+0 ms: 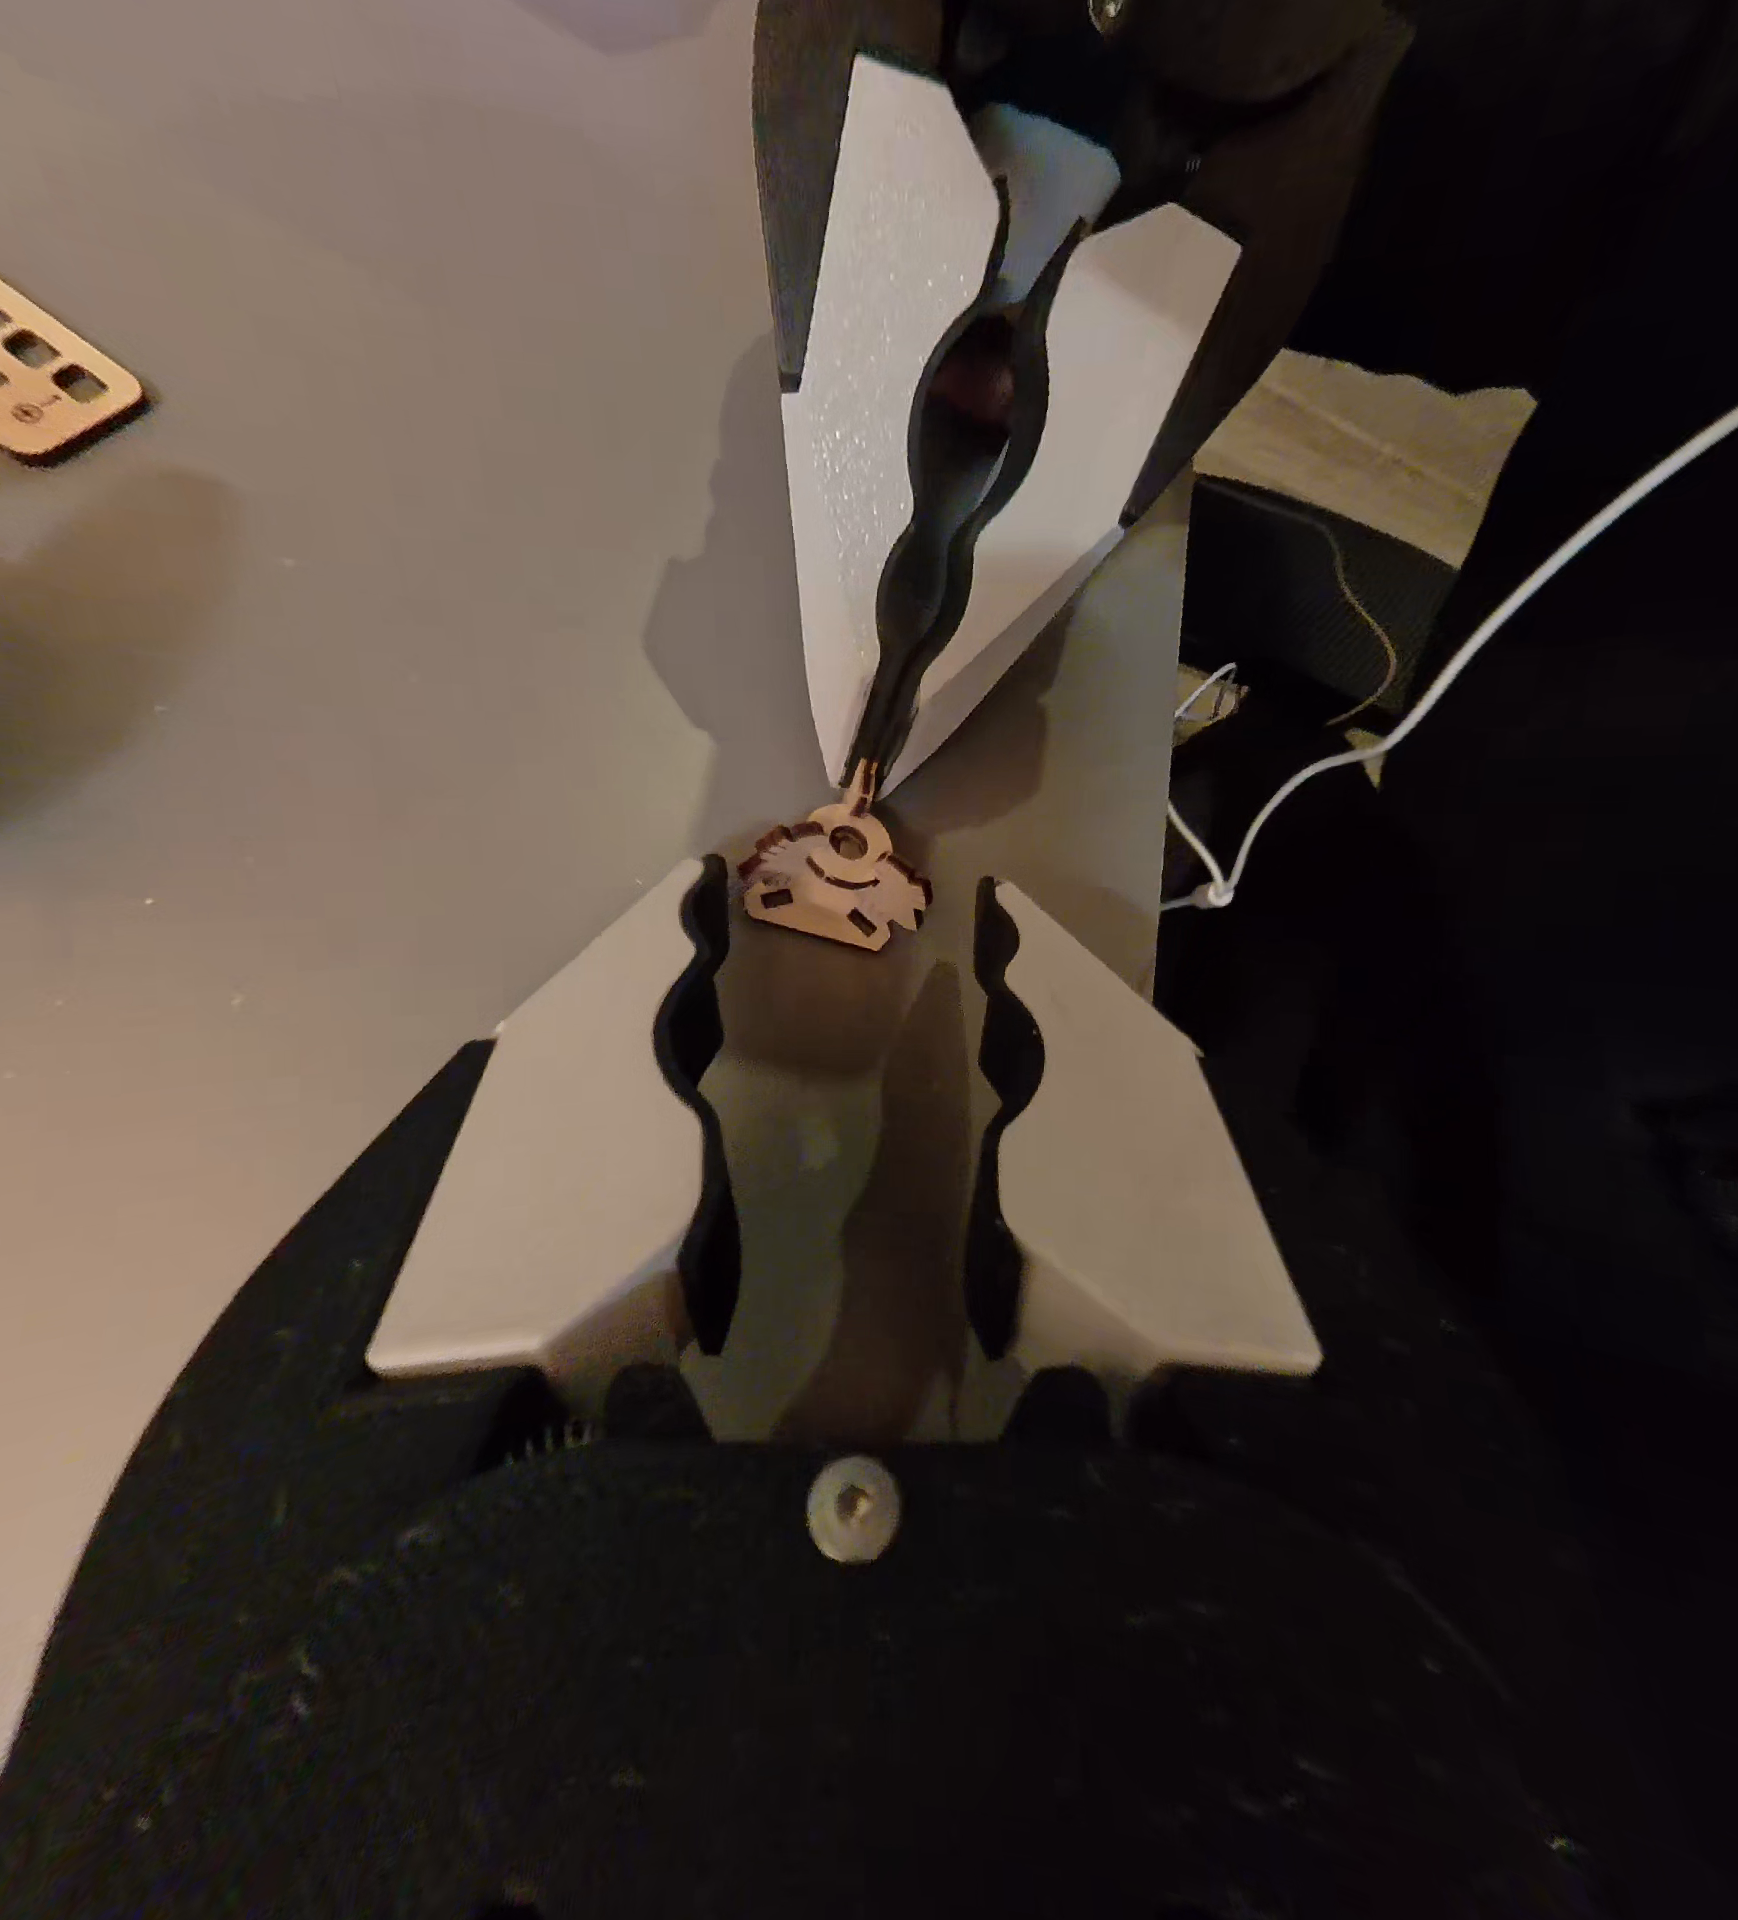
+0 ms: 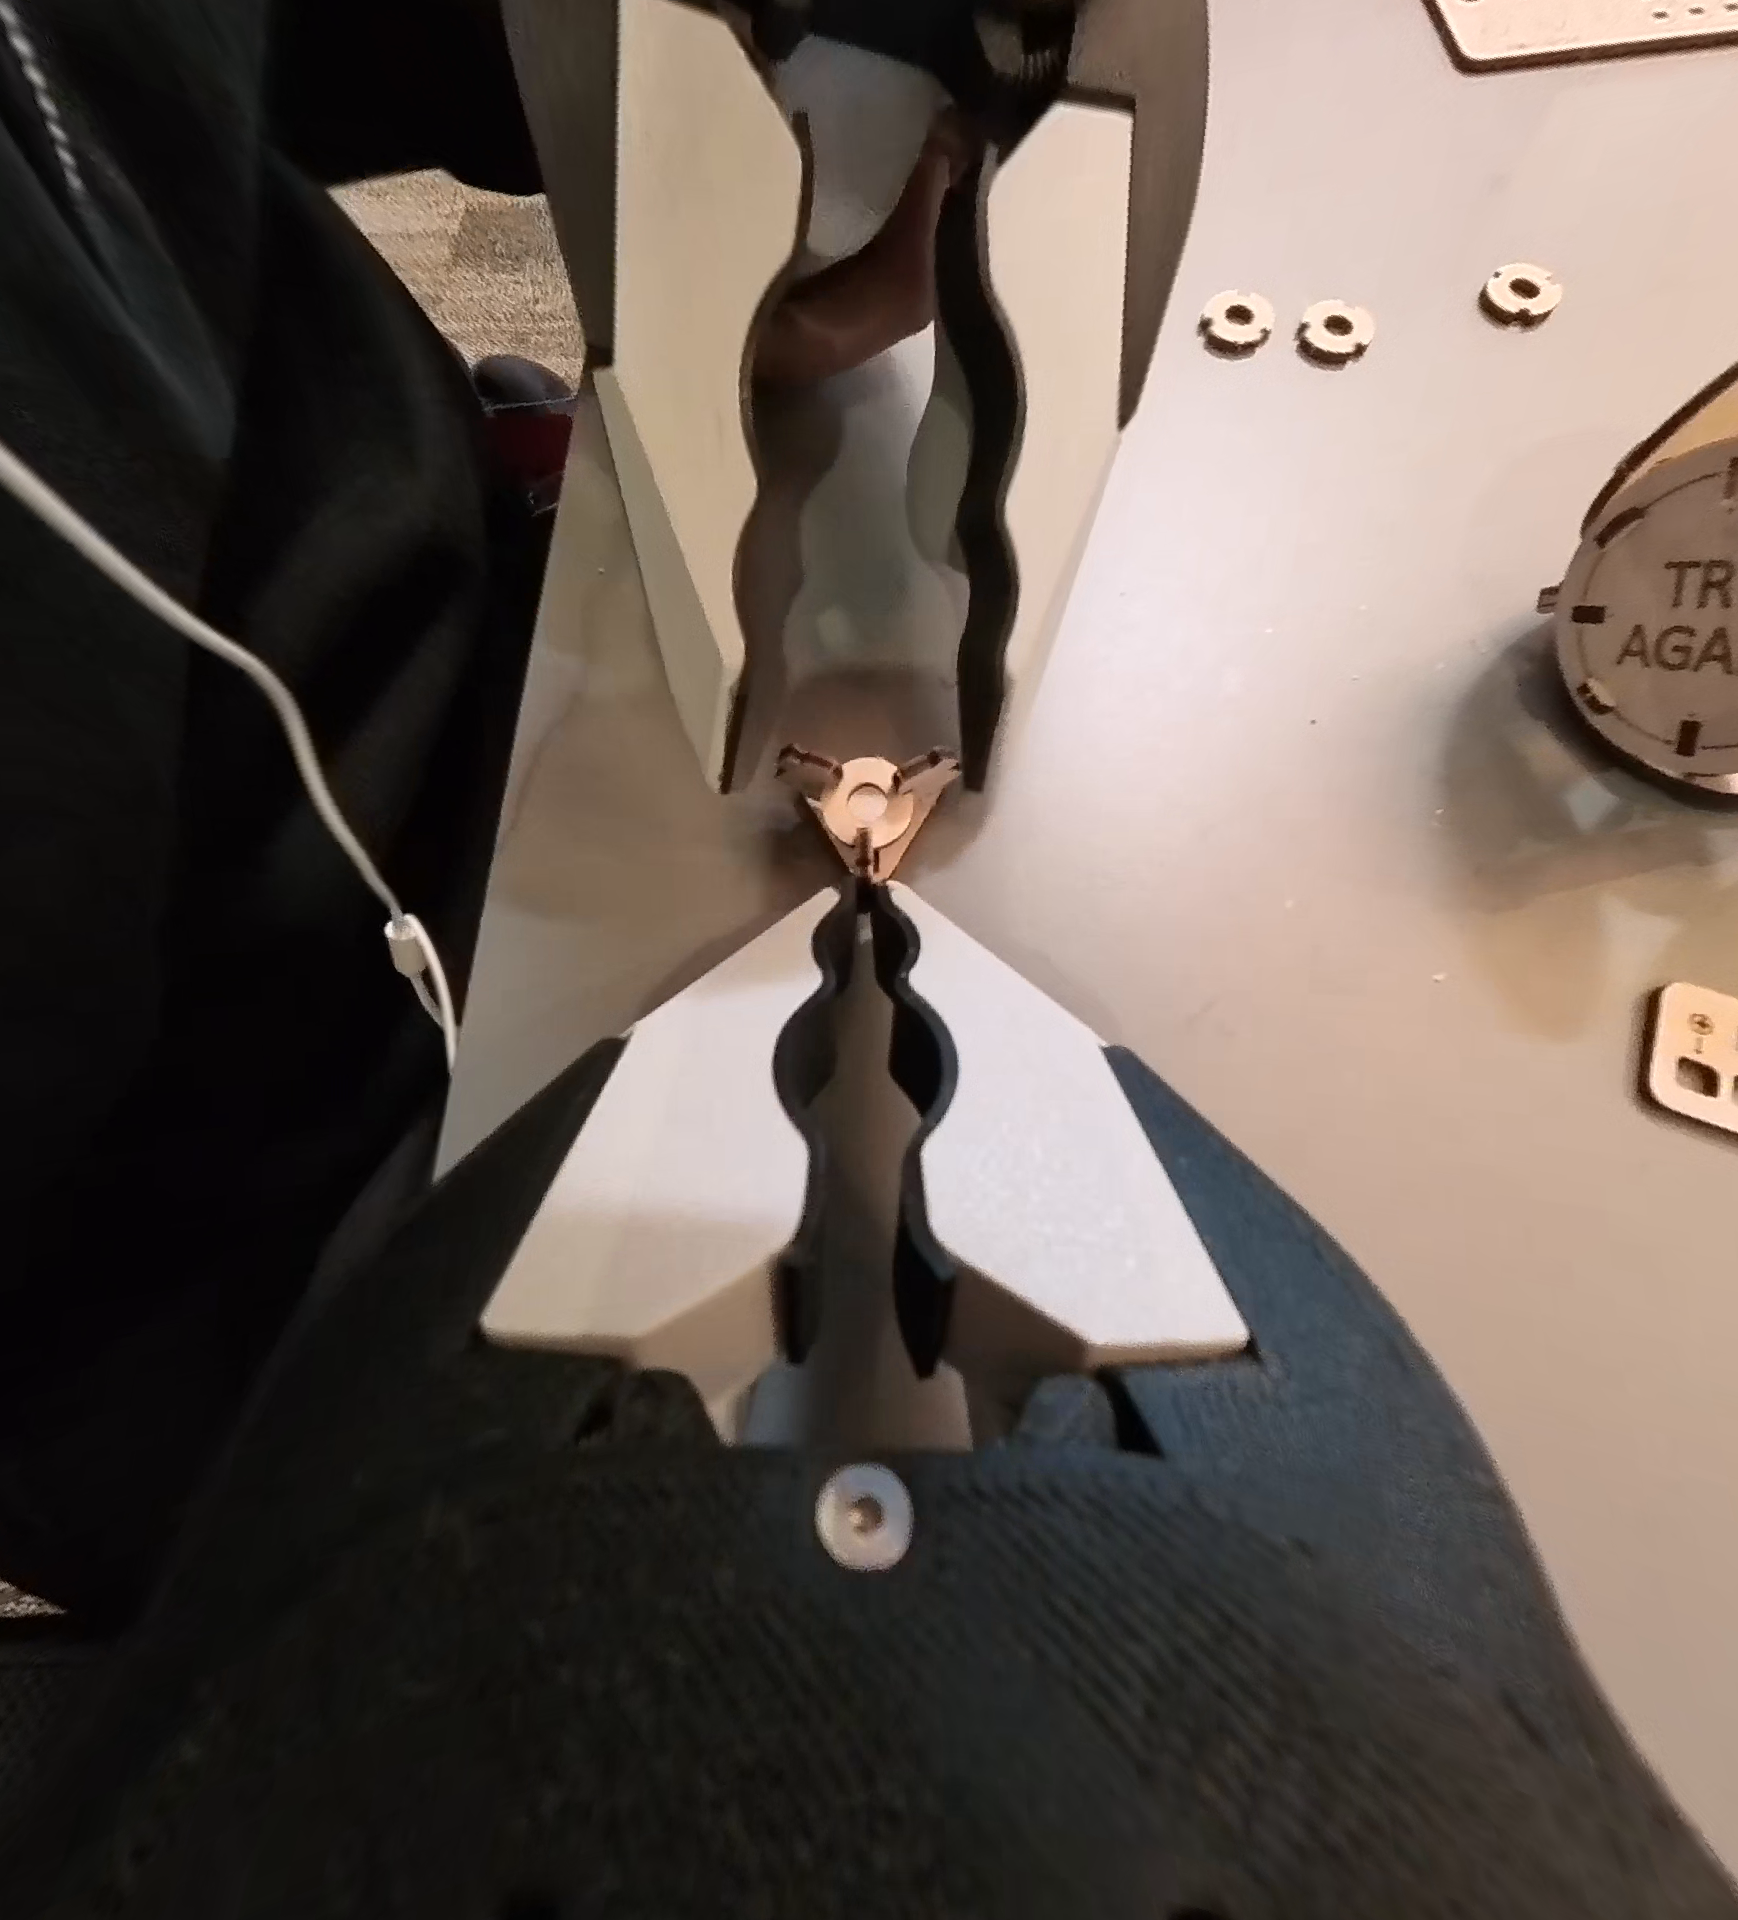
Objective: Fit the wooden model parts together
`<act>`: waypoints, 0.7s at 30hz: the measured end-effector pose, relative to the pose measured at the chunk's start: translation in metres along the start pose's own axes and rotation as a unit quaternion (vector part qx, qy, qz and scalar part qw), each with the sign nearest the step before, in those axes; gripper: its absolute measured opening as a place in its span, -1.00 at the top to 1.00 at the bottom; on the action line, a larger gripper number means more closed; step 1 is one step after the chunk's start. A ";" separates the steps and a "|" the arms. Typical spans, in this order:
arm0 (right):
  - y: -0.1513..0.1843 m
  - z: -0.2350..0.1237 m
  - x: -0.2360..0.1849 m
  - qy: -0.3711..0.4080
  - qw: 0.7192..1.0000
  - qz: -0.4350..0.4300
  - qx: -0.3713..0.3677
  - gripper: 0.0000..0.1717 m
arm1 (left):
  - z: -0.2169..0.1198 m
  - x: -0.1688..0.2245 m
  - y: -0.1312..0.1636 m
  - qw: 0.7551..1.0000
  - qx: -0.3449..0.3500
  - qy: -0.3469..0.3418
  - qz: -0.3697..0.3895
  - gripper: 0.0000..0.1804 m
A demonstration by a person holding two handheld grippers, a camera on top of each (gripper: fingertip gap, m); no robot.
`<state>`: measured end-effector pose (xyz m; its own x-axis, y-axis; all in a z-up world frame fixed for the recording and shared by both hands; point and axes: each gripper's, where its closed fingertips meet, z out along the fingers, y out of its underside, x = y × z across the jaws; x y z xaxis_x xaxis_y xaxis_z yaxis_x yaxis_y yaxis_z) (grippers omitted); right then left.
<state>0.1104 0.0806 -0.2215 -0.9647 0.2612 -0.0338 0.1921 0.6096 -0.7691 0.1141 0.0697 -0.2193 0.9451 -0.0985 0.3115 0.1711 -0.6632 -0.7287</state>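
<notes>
Two grippers we see facing over grey surface (image 2: 1260,831), right gripper (image 2: 867,902) jaws pinched on small wooden three-armed piece (image 2: 865,805) tab, left gripper (image 1: 849,914) jaws wide apart, clear of it.

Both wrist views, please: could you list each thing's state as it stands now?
Left gripper: open, jaws either side of the wooden piece, not pressing.
Right gripper: shut on a tab of the wooden piece.
Wooden piece: three-armed, flat on the table.
Wooden drum: lying on its side.
Slotted board: flat.
</notes>
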 end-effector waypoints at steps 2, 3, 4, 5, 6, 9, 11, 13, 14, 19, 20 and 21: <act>0.000 0.000 0.000 0.002 1.000 -0.004 0.000 0.98 | 0.002 0.000 0.002 1.000 -0.008 0.000 0.002 0.49; 0.000 0.000 0.000 0.004 1.000 -0.005 0.001 0.99 | 0.002 0.000 0.003 1.000 -0.012 -0.003 0.002 0.50; 0.001 0.000 0.000 0.006 1.000 -0.005 0.001 0.99 | 0.002 -0.001 0.003 1.000 -0.013 -0.006 0.003 0.51; 0.002 0.001 0.001 0.011 1.000 -0.006 -0.003 0.99 | 0.002 -0.001 0.003 1.000 -0.014 -0.009 0.005 0.53; 0.006 0.002 0.003 0.021 1.000 -0.012 -0.014 0.98 | 0.002 -0.002 0.004 1.000 -0.014 -0.013 0.005 0.56; 0.005 0.003 0.004 0.048 0.998 -0.033 -0.015 0.99 | 0.003 -0.003 0.004 0.999 -0.018 -0.027 0.014 0.61; 0.005 0.003 0.003 0.060 0.997 -0.039 -0.015 0.99 | 0.003 -0.003 0.005 0.999 -0.020 -0.037 0.025 0.61; 0.005 0.001 0.001 0.068 0.997 -0.039 -0.016 0.99 | 0.002 -0.002 0.005 0.998 -0.016 -0.044 0.041 0.58; 0.003 0.000 0.000 0.072 0.997 -0.039 -0.012 0.99 | 0.001 -0.001 0.003 0.998 -0.011 -0.048 0.050 0.54; -0.017 -0.010 -0.012 0.085 0.995 -0.020 0.043 0.99 | -0.014 0.011 -0.011 0.993 0.058 -0.049 0.092 0.40; -0.021 -0.012 -0.014 0.083 0.995 -0.011 0.059 0.99 | -0.018 0.015 -0.014 0.991 0.077 -0.041 0.102 0.39; -0.025 -0.012 -0.016 0.077 0.994 -0.001 0.076 0.99 | -0.023 0.021 -0.017 0.989 0.097 -0.028 0.109 0.37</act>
<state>0.1235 0.0704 -0.1942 -0.9235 0.3793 0.0568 0.1495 0.4924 -0.8574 0.1243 0.0625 -0.1864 0.9786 -0.1786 0.1026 0.0055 -0.4756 -0.8797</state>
